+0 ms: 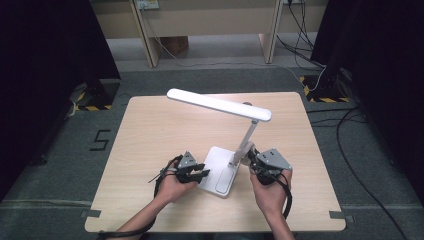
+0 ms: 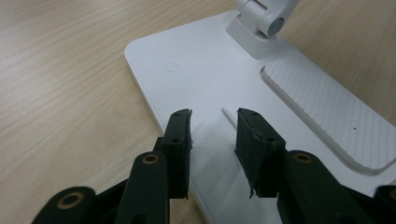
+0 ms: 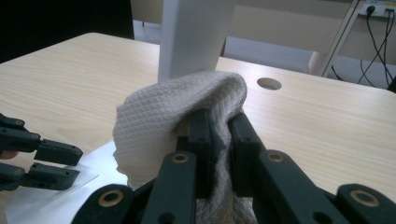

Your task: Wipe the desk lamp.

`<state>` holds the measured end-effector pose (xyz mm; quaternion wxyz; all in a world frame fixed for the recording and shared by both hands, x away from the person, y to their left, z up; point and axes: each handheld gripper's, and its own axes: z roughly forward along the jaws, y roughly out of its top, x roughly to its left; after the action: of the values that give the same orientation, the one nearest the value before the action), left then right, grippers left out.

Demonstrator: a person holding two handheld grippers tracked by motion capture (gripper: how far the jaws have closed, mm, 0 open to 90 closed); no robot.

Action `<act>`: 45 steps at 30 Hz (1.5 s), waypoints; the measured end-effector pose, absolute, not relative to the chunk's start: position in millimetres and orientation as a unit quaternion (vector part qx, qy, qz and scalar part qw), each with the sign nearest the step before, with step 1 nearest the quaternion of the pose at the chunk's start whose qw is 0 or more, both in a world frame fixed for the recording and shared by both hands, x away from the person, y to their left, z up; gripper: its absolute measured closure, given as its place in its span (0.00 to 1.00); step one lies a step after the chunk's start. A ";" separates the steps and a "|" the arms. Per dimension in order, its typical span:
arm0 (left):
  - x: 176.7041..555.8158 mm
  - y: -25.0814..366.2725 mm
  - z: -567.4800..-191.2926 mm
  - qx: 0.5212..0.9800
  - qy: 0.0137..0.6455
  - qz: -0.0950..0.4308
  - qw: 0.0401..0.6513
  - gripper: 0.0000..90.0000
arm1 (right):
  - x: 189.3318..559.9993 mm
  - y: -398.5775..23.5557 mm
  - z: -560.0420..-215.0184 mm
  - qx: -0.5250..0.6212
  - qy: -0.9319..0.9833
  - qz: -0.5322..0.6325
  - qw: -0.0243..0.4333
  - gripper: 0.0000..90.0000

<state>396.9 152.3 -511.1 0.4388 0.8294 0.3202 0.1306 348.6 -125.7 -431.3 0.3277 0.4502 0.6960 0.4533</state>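
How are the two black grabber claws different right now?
The right gripper is pinched shut on a beige cloth and has it up against the lamp's upright arm; the left gripper holds nothing. The left gripper's jaws stand apart with a gap over the lamp's white base, while the right gripper's jaws sit close together with cloth between them. Both are black, two-jawed and each held in a person's hand.

A light wooden table [image 1: 150, 130] stands on grey carpet [image 1: 210, 80], pale wooden furniture legs [image 1: 150, 45] behind.
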 end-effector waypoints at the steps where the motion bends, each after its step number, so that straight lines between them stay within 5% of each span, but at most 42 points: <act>1: 396.9 152.3 -511.1 0.829 0.320 0.130 0.439 0.72 | 348.5 -125.4 -432.0 0.452 0.698 0.451 0.324 0.91; 45: 396.6 151.4 -511.3 0.830 0.318 0.131 0.440 0.72 | 373.8 -109.5 -487.0 0.466 0.750 0.385 0.269 0.91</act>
<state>396.6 151.4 -511.3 0.4400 0.8297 0.3177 0.1307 373.8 -109.5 -487.0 0.2688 0.4655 0.7501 0.3853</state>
